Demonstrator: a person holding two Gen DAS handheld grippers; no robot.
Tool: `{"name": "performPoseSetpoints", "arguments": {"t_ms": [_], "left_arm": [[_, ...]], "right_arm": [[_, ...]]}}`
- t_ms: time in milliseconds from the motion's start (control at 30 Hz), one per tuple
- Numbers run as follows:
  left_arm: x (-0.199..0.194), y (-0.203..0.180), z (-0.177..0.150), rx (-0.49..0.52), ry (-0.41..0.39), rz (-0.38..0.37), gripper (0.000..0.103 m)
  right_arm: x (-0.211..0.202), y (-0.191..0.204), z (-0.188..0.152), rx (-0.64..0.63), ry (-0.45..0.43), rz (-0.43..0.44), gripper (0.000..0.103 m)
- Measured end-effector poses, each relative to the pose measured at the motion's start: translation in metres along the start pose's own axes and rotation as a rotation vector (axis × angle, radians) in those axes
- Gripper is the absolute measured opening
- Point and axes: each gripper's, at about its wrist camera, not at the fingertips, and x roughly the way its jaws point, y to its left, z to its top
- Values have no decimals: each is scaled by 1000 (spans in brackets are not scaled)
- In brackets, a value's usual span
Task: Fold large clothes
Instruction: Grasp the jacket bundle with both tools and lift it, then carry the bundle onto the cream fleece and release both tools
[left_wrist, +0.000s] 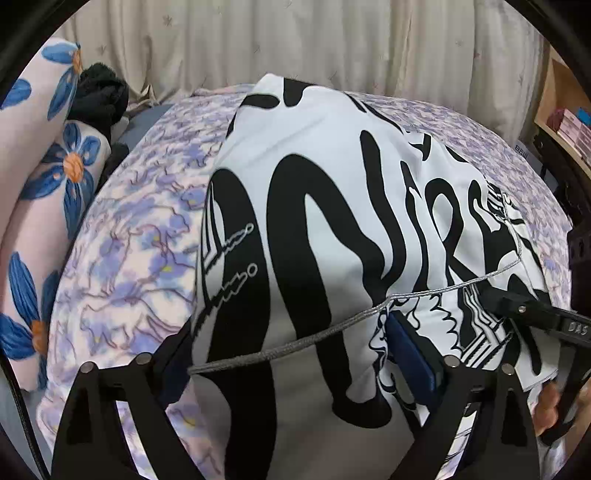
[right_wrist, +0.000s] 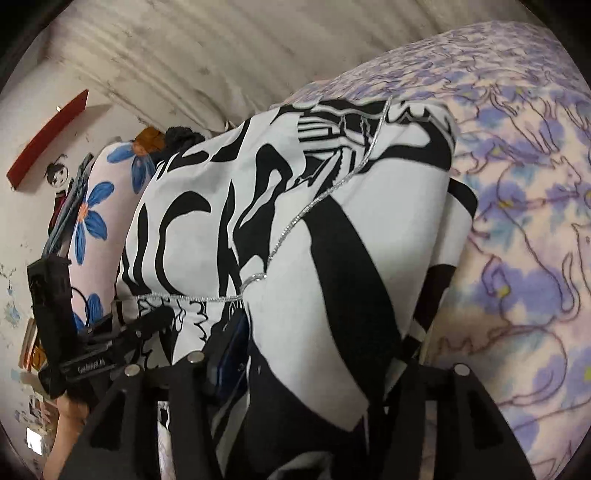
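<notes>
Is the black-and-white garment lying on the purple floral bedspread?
Yes, the black-and-white garment is spread across the purple floral bedspread, which shows on both sides of it.

Bed (left_wrist: 147, 236), covered by lilac floral sheet. Lying directly on it: black-and-white printed garment (left_wrist: 332, 184), folded, central; blue-flowered pillows (left_wrist: 40, 177) at left edge; dark item (left_wrist: 99, 96) beside them, unidentifiable.
</notes>
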Motion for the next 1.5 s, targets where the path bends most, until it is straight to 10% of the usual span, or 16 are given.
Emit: {"name": "performPoseSetpoints", "arguments": {"t_ms": [400,500,567,667,800,1300,1500], "left_arm": [[-104,-15,-10,34,-182,89,90],[-126,-17,-12,25,-214,67,58],[-123,-22,-14,30,-168,64,18],[-95,-23,-22,24,-72,125,13],[-66,-19,-32,7,-31,181,13],[-53,-13,-28,-113,5,193,13],[-96,-25,-42,-142,4,201,62]], "right_arm": [[-81,33,-16,-193,-102,-213,56],[-92,56,-20,-268,-169,-253,56],[-90,73,-24,-316,-194,-286,55],[-69,79,-27,-332,-149,-337,38],[-31,52,-29,-306,-60,-470,27],[-30,33,-18,-163,-1,-410,31],[-80,40,-31,-97,30,-376,34]]}}
